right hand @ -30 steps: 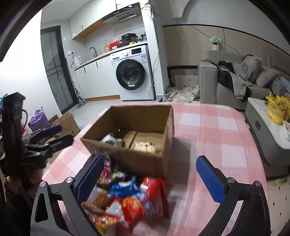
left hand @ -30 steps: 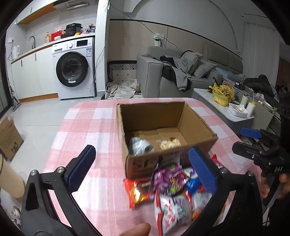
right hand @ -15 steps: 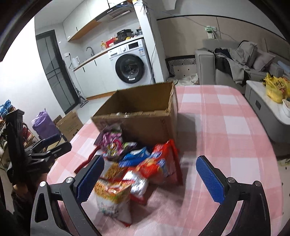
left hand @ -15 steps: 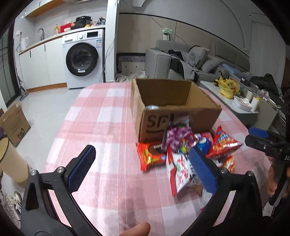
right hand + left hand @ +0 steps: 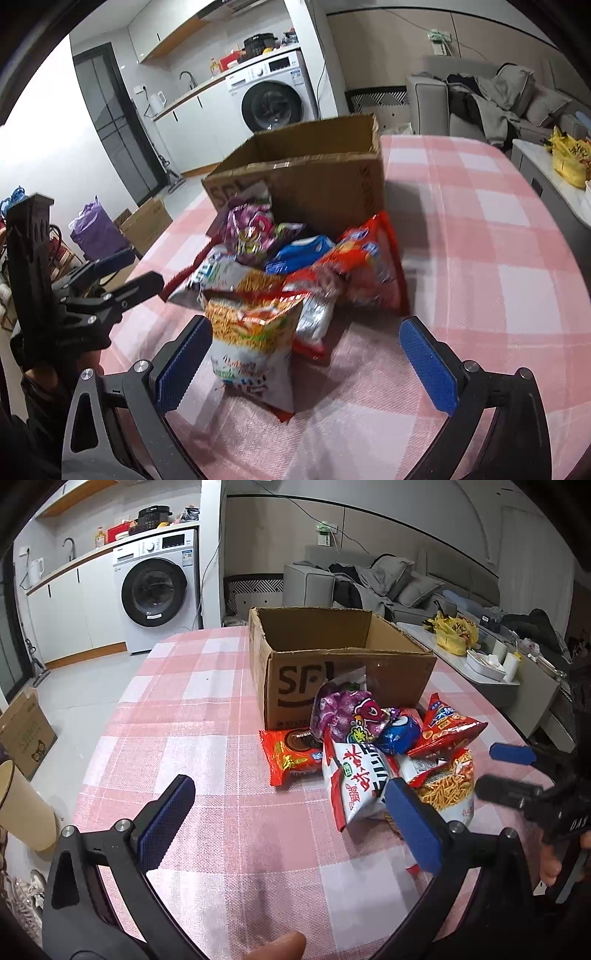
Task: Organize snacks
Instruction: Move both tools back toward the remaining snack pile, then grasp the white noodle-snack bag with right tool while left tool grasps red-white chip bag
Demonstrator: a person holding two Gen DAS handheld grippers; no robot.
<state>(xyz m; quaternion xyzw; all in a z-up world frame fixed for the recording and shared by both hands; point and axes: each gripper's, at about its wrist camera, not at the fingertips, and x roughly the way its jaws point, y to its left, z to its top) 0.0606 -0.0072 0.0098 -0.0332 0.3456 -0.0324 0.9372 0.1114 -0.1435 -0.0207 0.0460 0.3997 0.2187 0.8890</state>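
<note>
Pink-and-white check cloth is covering the desk point(image 5: 207, 746), and the snack pile point(image 5: 373, 749) is sitting heaped against the printed front wall of the open cardboard box point(image 5: 332, 657), out toward the desk's right edge. Both tools are hanging back from it, nothing in either. The left gripper point(image 5: 291, 827) is holding its blue pads spread wide over bare cloth, and the pile is lying ahead and off to its right; the white-and-red packet point(image 5: 354, 779) is only just reaching its right pad.

The right gripper point(image 5: 306, 369) is spread just as wide, and it looks the better placed: the noodle-stick bag point(image 5: 255, 339) is standing almost upright directly between its pads, hugging the left one, with its long axis running top to bottom, tilted a little. Behind it the blue packet point(image 5: 299, 254), the red chip bag point(image 5: 365, 266) and the purple candy bag point(image 5: 251, 221) are stacking up toward the box.

My call: the right side is nearer, so a short push forward and a squeeze across the bag's width should take it, then a lift over the box rim.
</note>
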